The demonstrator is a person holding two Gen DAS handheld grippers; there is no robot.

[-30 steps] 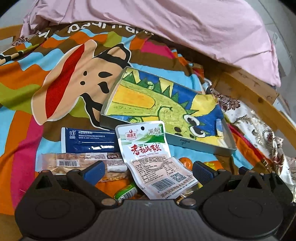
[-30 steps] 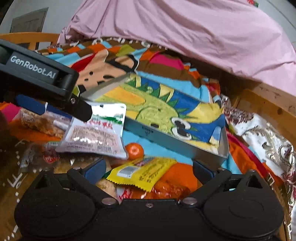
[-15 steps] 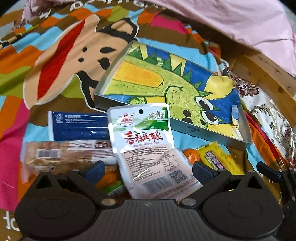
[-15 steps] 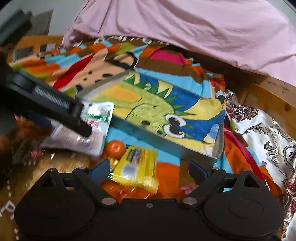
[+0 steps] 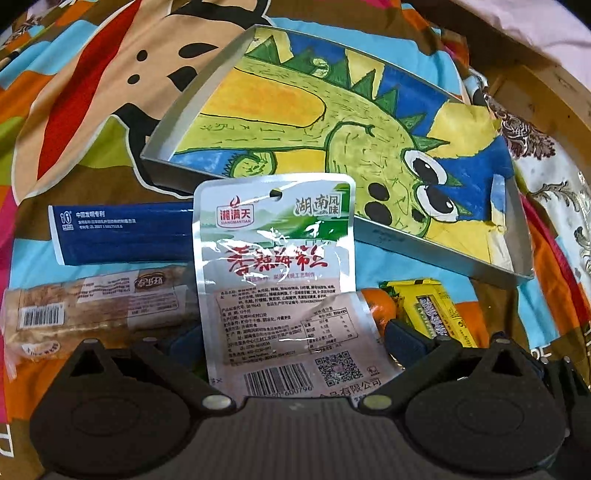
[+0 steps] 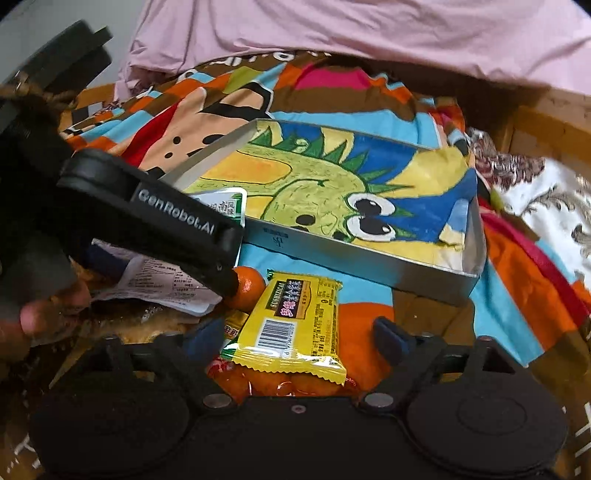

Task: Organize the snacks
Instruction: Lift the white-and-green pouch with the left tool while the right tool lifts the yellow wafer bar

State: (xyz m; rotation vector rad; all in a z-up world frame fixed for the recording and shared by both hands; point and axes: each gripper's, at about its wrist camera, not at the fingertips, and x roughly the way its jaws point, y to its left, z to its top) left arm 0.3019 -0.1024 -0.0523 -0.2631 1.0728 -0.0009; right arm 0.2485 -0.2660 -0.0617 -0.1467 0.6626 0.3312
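Observation:
A white snack pouch (image 5: 277,266) lies on the bed sheet in front of a metal tray (image 5: 406,247) lined with a dinosaur drawing. My left gripper (image 5: 295,341) is open and straddles the pouch's lower end. In the right wrist view a yellow snack packet (image 6: 295,314) lies between the fingers of my right gripper (image 6: 297,336). Its jaws are closing, and the pads stand clear of the packet's sides. The tray (image 6: 332,258) lies just beyond it. One left gripper finger (image 6: 177,229) crosses that view above the pouch (image 6: 166,284).
A blue packet (image 5: 122,236) and a clear-wrapped pastry bar (image 5: 92,310) lie left of the pouch. A tangerine (image 6: 247,288) and an orange candy bag (image 6: 288,386) sit beside and under the yellow packet. A pink duvet (image 6: 369,29) lies behind, a wooden bed frame (image 6: 554,122) to the right.
My left gripper has come forward and tipped down over the white pouch. My right gripper has moved onto the yellow packet, and its fingers have narrowed around it.

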